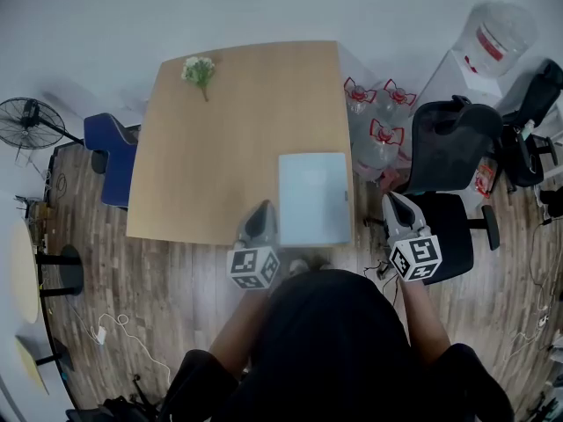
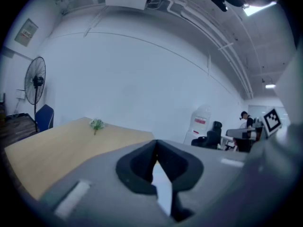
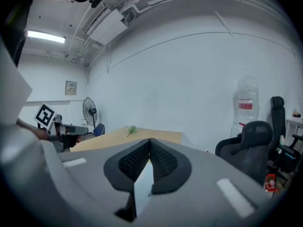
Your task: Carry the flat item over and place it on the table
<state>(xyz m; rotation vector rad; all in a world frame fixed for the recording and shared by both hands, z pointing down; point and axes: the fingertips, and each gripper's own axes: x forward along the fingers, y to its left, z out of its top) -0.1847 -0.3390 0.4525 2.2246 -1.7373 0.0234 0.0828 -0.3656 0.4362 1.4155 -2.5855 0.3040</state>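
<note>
The flat item (image 1: 314,199), a pale blue-white rectangular board, lies on the near right corner of the wooden table (image 1: 220,156), its front edge at the table's edge. My left gripper (image 1: 261,207) sits just left of the board at the table's front edge, shut with nothing in it. My right gripper (image 1: 391,198) hangs to the right of the board, off the table and over the floor, also shut and holding nothing. The left gripper view shows its jaws (image 2: 155,143) closed tip to tip, and the right gripper view shows the same (image 3: 149,141).
A small sprig of flowers (image 1: 199,70) lies at the table's far left. A black office chair (image 1: 449,148) stands close to my right gripper, with several water bottles (image 1: 374,117) behind it. A blue chair (image 1: 110,152) and a fan (image 1: 26,121) stand on the left.
</note>
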